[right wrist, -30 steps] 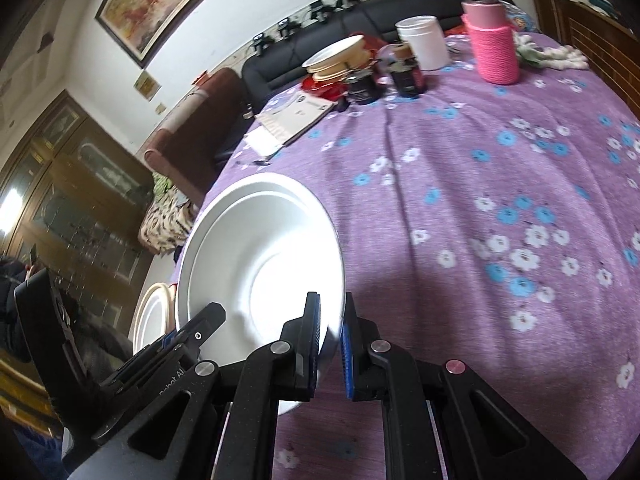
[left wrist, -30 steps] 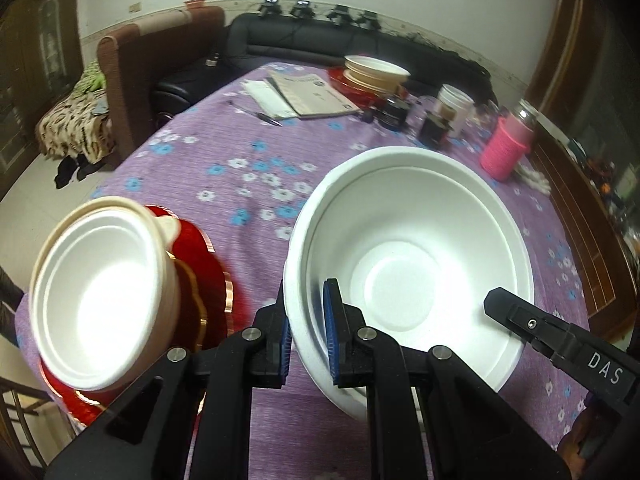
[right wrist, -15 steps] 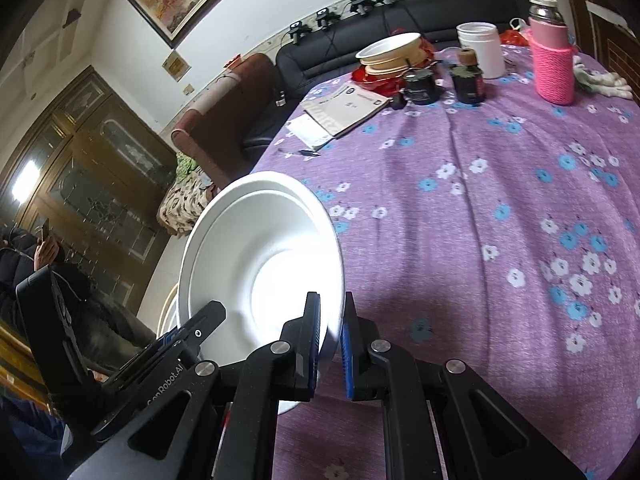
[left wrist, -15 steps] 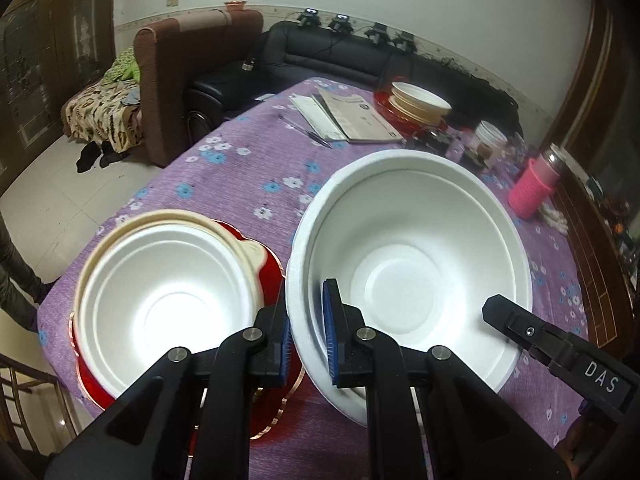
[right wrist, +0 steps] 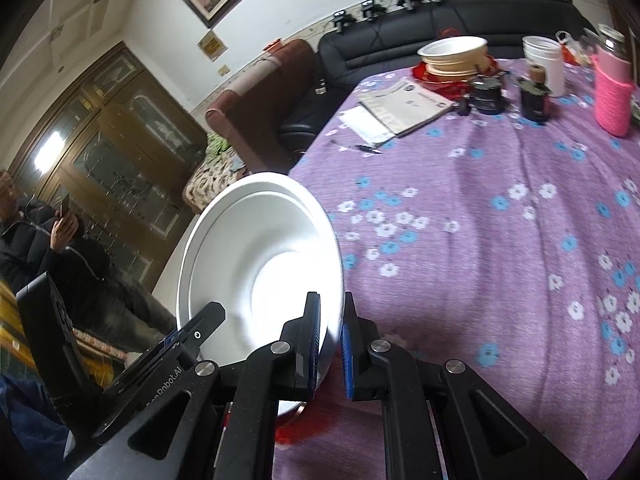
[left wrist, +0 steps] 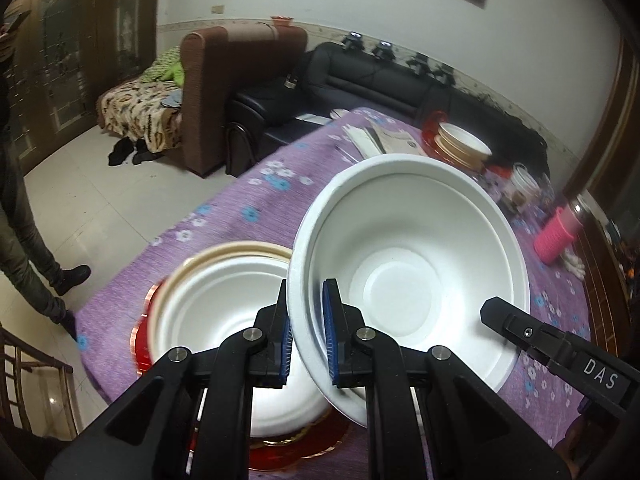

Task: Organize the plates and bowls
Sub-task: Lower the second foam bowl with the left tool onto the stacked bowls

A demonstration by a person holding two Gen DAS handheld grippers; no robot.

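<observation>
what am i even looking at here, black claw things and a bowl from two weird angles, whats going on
No robot here: a person holds a handheld two-finger gripper in each hand, and each gripper carries a fisheye camera looking along its fingers. So the two pictures show one moment from the two tools.

In the left camera's view, the left gripper is shut on the near rim of a large white bowl. In the right camera's view, the right gripper is shut on that same bowl's opposite rim, so both carry it together above the purple flowered tablecloth.

Beside and below it, a second white bowl sits nested in a tan one on a red plate. At the far end are another stack of bowls, booklets, jars and a pink-sleeved bottle.
</observation>
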